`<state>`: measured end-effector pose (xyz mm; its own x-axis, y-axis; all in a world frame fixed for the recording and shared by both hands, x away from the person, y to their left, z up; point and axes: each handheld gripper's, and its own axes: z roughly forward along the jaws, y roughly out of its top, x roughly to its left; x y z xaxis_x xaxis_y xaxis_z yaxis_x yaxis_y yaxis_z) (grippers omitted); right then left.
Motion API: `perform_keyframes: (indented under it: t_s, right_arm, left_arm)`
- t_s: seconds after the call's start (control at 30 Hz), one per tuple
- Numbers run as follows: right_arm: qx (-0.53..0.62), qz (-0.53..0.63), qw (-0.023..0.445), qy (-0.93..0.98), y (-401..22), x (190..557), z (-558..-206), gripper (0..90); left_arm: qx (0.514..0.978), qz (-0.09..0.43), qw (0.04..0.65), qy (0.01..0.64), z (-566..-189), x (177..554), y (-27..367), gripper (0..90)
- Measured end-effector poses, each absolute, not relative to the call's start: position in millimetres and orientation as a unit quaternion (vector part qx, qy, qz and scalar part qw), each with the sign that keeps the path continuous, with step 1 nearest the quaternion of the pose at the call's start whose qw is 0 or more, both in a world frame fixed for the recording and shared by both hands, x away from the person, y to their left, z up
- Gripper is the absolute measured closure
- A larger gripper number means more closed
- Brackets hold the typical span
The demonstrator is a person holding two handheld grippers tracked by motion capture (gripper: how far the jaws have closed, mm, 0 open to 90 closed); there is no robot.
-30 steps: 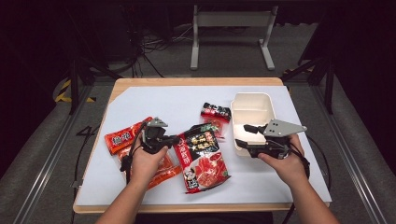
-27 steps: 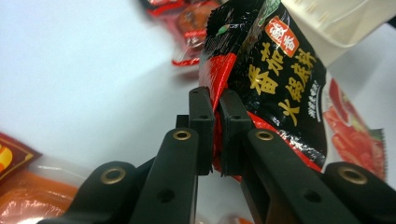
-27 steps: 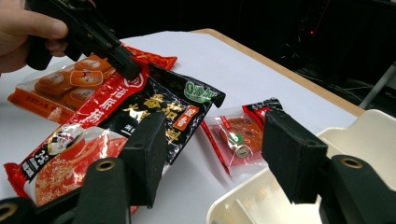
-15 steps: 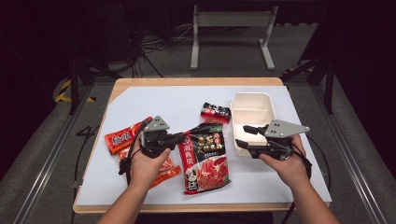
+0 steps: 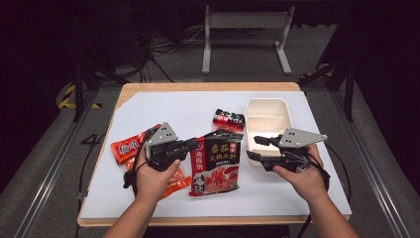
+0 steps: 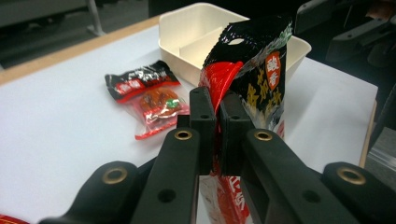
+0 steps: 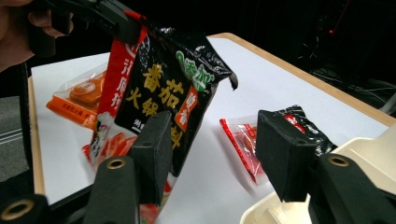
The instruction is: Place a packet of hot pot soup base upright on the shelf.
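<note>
My left claw (image 6: pixel 212 116) is clamped on the upper left edge of the big red-and-black foil soup-base pouch (image 5: pixel 216 163), top end lifted, bottom seemingly on the white tabletop (image 5: pixel 158 106). My right claw (image 7: pixel 210 154) is spread wide, holding nothing, beside the cream two-compartment plastic box (image 5: pixel 267 106).

Probable step: get the pouch into the box. Keep the pinch firm, lift it clear before swinging, since foil flops. The pouch hangs at 3 o'clock of the left claw and 9 of the right; box at 2 o'clock from the pouch.
</note>
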<state>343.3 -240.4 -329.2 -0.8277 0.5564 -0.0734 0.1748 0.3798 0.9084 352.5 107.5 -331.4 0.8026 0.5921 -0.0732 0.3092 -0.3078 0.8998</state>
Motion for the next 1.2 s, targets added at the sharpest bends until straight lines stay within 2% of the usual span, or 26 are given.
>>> perform_keyframes:
  t_s: [0.27, 0.63, 1.2]
  right_arm:
    - [0.227, 0.508, 0.177, 0.812, -233.2, 344.2, -330.0, 42.1]
    - [0.234, 0.497, 0.161, 0.820, -212.5, 354.3, -333.6, 38.5]
    - [0.218, 0.525, 0.096, 0.817, -187.8, 367.9, -328.0, 40.7]
  left_arm:
    - [0.788, 0.169, 0.521, 0.280, -322.9, 345.3, 111.3, 87.1]
    - [0.776, 0.166, 0.540, 0.281, -317.5, 341.6, 115.5, 87.1]
    - [0.760, 0.165, 0.570, 0.264, -312.3, 334.1, 117.0, 87.1]
